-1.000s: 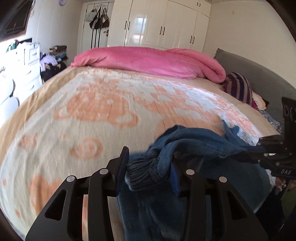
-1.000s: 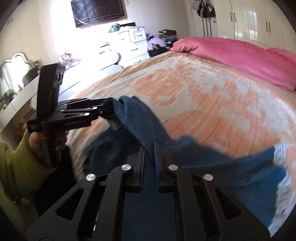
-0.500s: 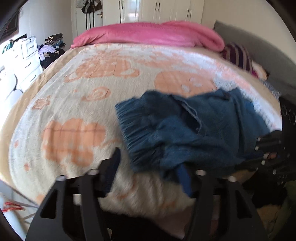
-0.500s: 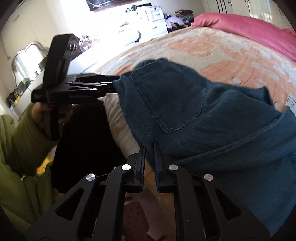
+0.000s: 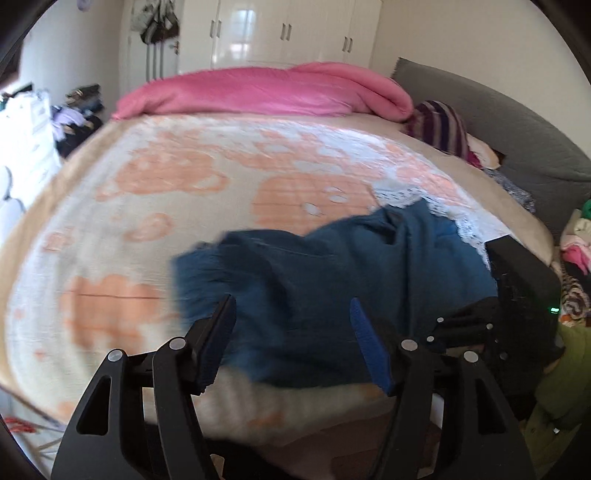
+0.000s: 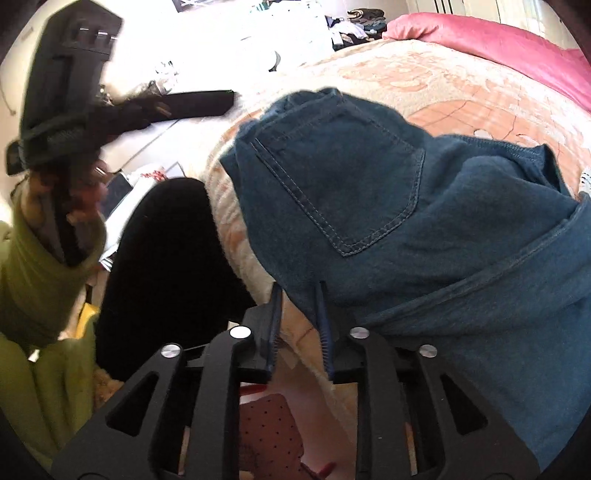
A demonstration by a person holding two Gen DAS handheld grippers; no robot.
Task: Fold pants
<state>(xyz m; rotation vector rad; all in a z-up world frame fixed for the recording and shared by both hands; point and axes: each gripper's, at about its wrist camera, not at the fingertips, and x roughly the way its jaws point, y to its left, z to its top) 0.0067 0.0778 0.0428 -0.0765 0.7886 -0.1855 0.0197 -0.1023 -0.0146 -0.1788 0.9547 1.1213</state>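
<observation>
Blue jeans (image 5: 332, 288) lie bunched at the near edge of the bed, back pocket up (image 6: 343, 184). My left gripper (image 5: 291, 306) is open and hovers in front of the jeans, its blue pads wide apart and gripping nothing. In the right wrist view it shows at the upper left (image 6: 221, 101), held by a hand in a green sleeve (image 6: 44, 280), clear of the cloth. The jaws of my right gripper (image 6: 298, 295) are opening, and the lower edge of the jeans sits loosely in the narrow gap between them.
An orange-and-white blanket (image 5: 166, 192) covers the bed, with a pink duvet (image 5: 266, 92) at its far end. A striped pillow (image 5: 439, 125) and grey headboard (image 5: 517, 129) are on the right. White wardrobes (image 5: 280, 33) stand behind, and a white dresser (image 5: 26, 140) on the left.
The left gripper let go of the jeans, opened wide and drew back from them. The jeans came down onto the bed. The right gripper sank with them and its jaws have parted.
</observation>
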